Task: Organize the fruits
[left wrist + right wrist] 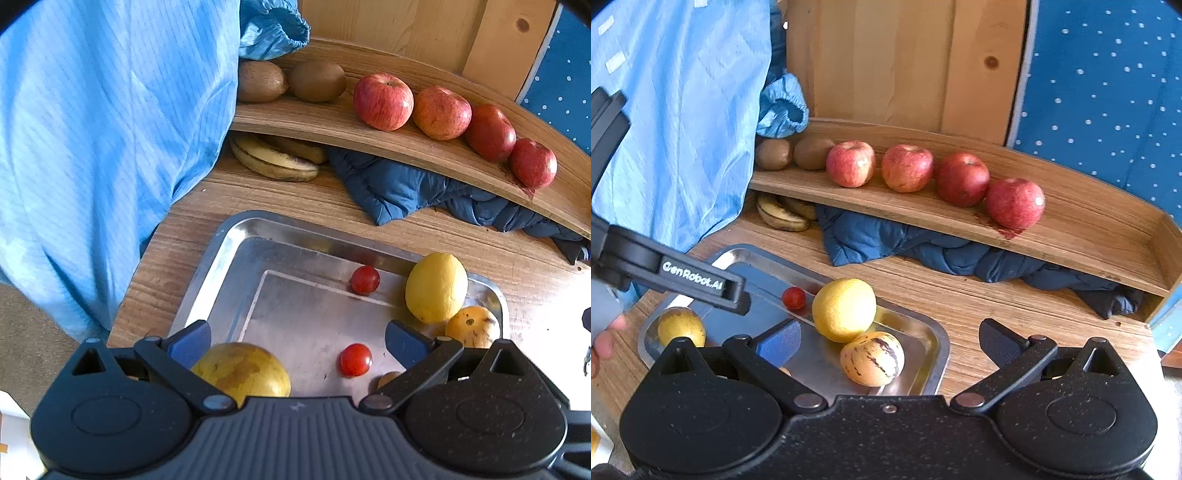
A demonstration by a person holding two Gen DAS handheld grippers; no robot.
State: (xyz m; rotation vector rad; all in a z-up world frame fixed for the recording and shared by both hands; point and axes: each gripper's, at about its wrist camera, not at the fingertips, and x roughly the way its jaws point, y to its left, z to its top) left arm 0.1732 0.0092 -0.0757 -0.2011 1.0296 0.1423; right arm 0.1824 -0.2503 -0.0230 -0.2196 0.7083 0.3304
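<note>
Here: L gripper (297,341) released over tray (229,254) | R gripper (889,341) released | lemon (844,309): firm, slick, prob. rolls; grip mid-girth.

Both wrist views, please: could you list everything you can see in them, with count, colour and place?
apples: four, red, in a row on the wooden shelf
kiwis: two, brown, left end of the shelf
bananas: at least two, yellow with dark marks, under the shelf
jacket: one, dark blue, under the shelf
tray: one, silver metal, on the wooden table
lemon: one, yellow, in the tray
striped fruit: one, pale yellow with purple streaks, in the tray
cherry tomatoes: two, red, in the tray
round fruit: one, yellow-green, in the tray
sleeve: light blue, left
left gripper: open, over the tray
right gripper: open
</note>
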